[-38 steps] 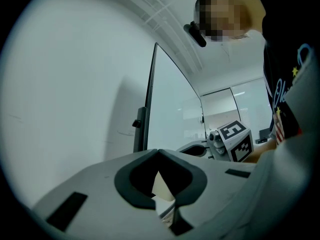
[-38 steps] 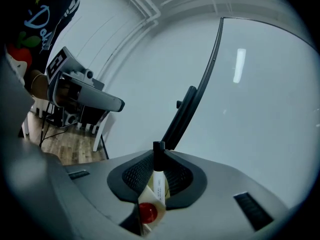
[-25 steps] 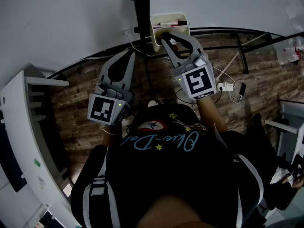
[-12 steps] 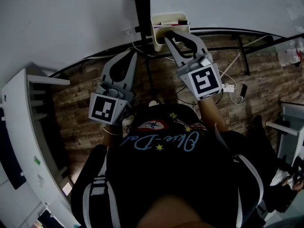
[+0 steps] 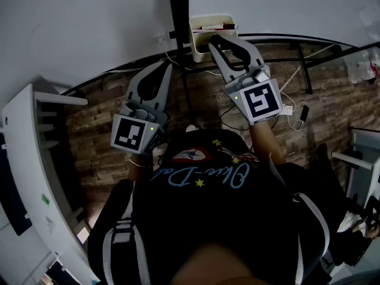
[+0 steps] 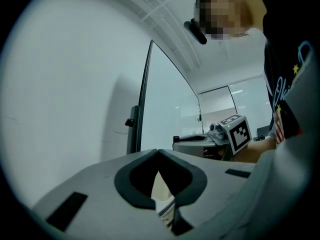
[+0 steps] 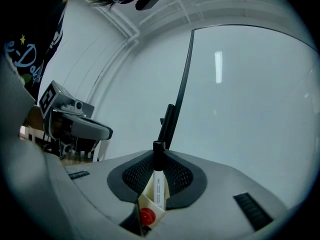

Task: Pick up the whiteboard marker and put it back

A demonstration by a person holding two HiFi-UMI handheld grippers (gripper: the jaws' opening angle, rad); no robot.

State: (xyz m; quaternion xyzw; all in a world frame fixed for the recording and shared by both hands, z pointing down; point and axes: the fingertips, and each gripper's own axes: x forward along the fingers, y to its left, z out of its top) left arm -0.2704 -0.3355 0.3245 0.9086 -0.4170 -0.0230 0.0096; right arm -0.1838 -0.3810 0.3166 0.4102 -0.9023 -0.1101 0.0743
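Half done by my read: pick-up is complete, put-back is not. R gripper (image 7: 159,156) is clamped on the whiteboard marker (image 7: 158,183), pads on both sides of the white barrel, black cap up, marker approx. upright. It sits directly over the cream holder (image 7: 150,203), which the head view shows as a small open-top box (image 5: 196,51) mounted up by the wall, w/ R gripper's tips (image 5: 215,40) at its mouth. Marker's lower end seems to dip behind the holder's near wall; can't tell if it is bottomed out. Remaining, as I judge it: lower fully, open jaws, back out. Holder contents: one round red item (image 7: 146,216) low in the box, seen between my jaws; from the head view a few dark and reddish things lie along the top, too small to ID. L gripper (image 6: 159,153) is closed tip-to-tip w/ nothing between the pads, held off to the side, well apart from the holder, no role at this step.
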